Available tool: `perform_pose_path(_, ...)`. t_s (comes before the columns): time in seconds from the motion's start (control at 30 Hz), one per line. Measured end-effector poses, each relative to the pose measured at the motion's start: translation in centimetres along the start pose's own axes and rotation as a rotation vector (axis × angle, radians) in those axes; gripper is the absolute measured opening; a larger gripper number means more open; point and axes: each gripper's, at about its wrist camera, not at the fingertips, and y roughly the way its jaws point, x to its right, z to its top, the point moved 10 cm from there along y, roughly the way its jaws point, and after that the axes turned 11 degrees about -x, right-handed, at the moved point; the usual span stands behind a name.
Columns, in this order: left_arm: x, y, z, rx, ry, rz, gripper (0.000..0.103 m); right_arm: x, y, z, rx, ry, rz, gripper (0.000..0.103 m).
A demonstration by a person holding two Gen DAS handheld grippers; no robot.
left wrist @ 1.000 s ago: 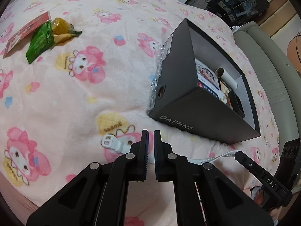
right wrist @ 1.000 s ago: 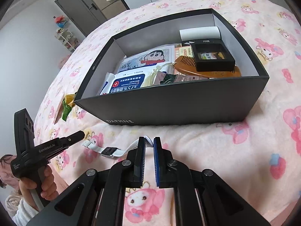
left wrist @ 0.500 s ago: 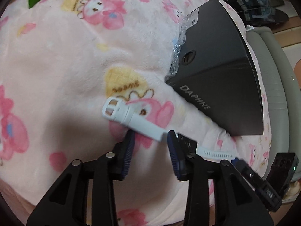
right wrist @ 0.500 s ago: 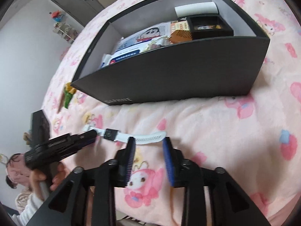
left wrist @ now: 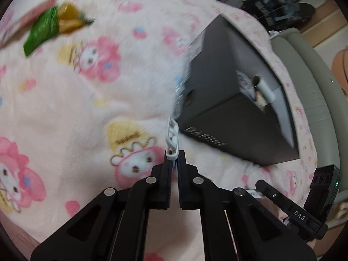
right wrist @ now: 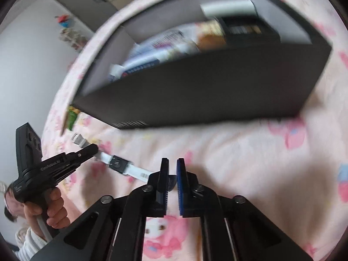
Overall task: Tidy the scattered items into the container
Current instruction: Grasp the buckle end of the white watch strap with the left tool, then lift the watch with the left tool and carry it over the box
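Observation:
A white watch (right wrist: 118,165) with a black body is stretched between my two grippers, just in front of the black box (right wrist: 206,91). My left gripper (left wrist: 174,154) is shut on the strap near its buckle (left wrist: 172,133), which sticks up past the fingertips. In the right wrist view my right gripper (right wrist: 171,163) is shut where the other strap end (right wrist: 141,173) runs behind its left finger. The open box (left wrist: 228,117) holds several packets, a white roll and a small black case.
A green and yellow snack packet (left wrist: 41,32) and a red card lie on the pink cartoon blanket (left wrist: 87,108) at the far left. A hand (right wrist: 47,206) holds the left gripper's handle. A grey padded bed edge (left wrist: 304,82) runs behind the box.
Both grippers have gone from open around the strap to shut on it. The buckle end now stands up in the left gripper, and both views have swung up, blurred, toward the box.

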Motion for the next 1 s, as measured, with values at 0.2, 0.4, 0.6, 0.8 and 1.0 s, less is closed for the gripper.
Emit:
perform_pose_path(0.2, 4.6, -3.2, 0.3, 0.038, 0.108, -0.046, 0.002, -2.6, -4.5, 1.2, 0.095, -0.076, 0.013, 0.003)
perform_pose_path(0.4, 5.3, -3.4, 0.4, 0.036, 0.139, 0.0, 0.002, -1.5, -2.1, -0.3, 0.001, -0.051, -0.021, 0.003)
perform_pose_path(0.6, 2.8, -3.0, -0.4, 0.016, 0.086, 0.005, 0.002, -0.5, 0.3, -1.9, -0.092, -0.027, -0.055, 0.006)
perform_pose_path(0.8, -0.3, -2.0, -1.0, -0.023, 0.027, 0.031, 0.002, 0.9, 1.9, -3.4, -0.168, 0.03, -0.055, 0.011)
perform_pose_path(1.0, -1.1, -0.7, -1.5, -0.051, 0.014, 0.037, 0.002, 1.3, 1.9, -4.0, -0.182, 0.127, 0.117, 0.041)
